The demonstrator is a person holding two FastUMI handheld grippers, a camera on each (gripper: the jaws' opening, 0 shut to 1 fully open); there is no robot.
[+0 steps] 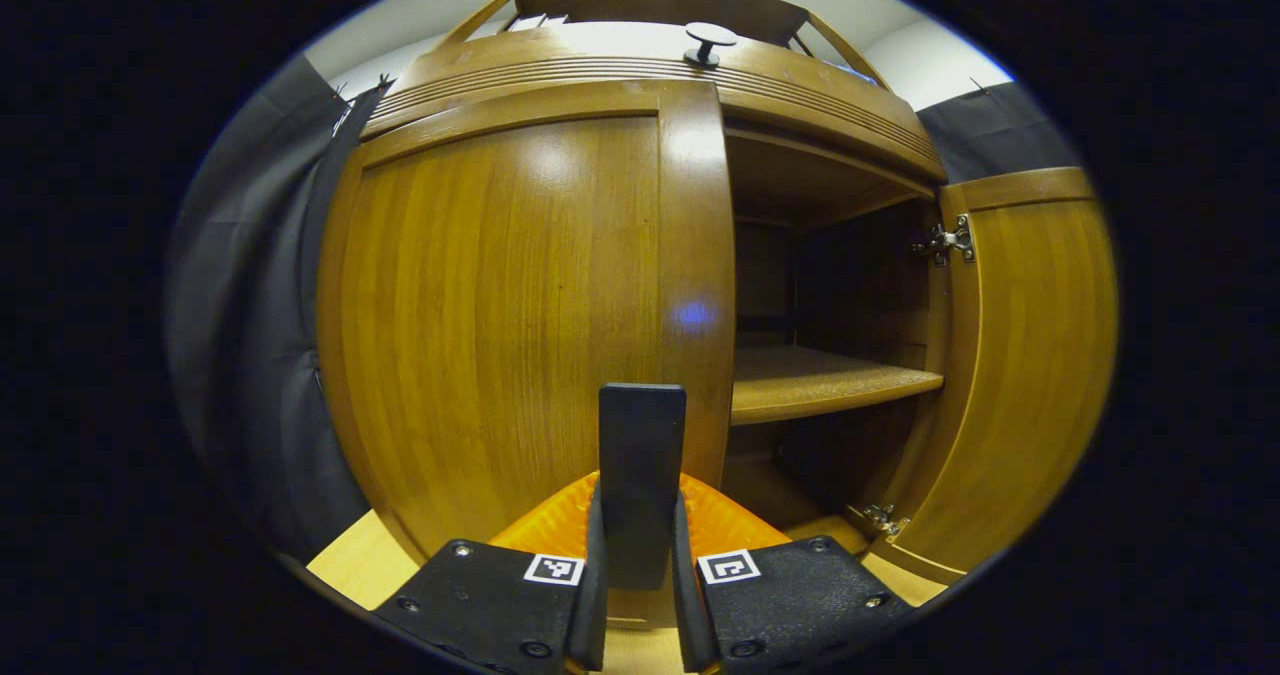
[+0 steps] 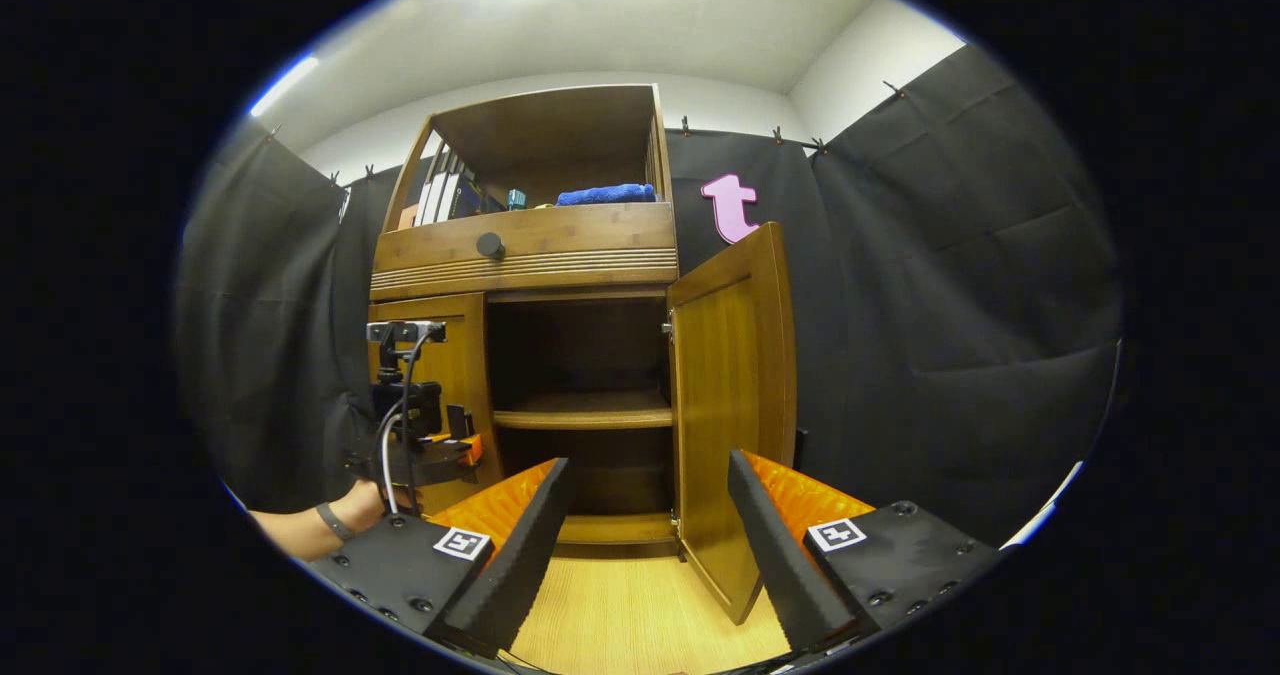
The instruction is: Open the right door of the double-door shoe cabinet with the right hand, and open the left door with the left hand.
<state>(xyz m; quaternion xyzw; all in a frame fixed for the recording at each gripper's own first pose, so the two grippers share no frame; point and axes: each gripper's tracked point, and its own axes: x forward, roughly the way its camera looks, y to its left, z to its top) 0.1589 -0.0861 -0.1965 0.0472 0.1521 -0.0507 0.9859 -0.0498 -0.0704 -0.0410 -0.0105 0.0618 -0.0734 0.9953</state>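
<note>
left gripper view: left gripper [image 1: 640, 565] low centre, fingers pinching dark handle [image 1: 642, 455] to pull shut left door [image 1: 520, 315]. right door [image 2: 735, 395] swung open right of centre; right gripper [image 2: 650, 545] spread, idle.

The right door [image 2: 733, 395] stands swung wide, leaving the cabinet's right bay open at 12 o'clock in the right gripper view, split by a shelf [image 2: 584, 410]. At 10 o'clock the closed left door [image 1: 500, 325] blocks entry, with the left gripper [image 2: 455, 445] against it.
</note>
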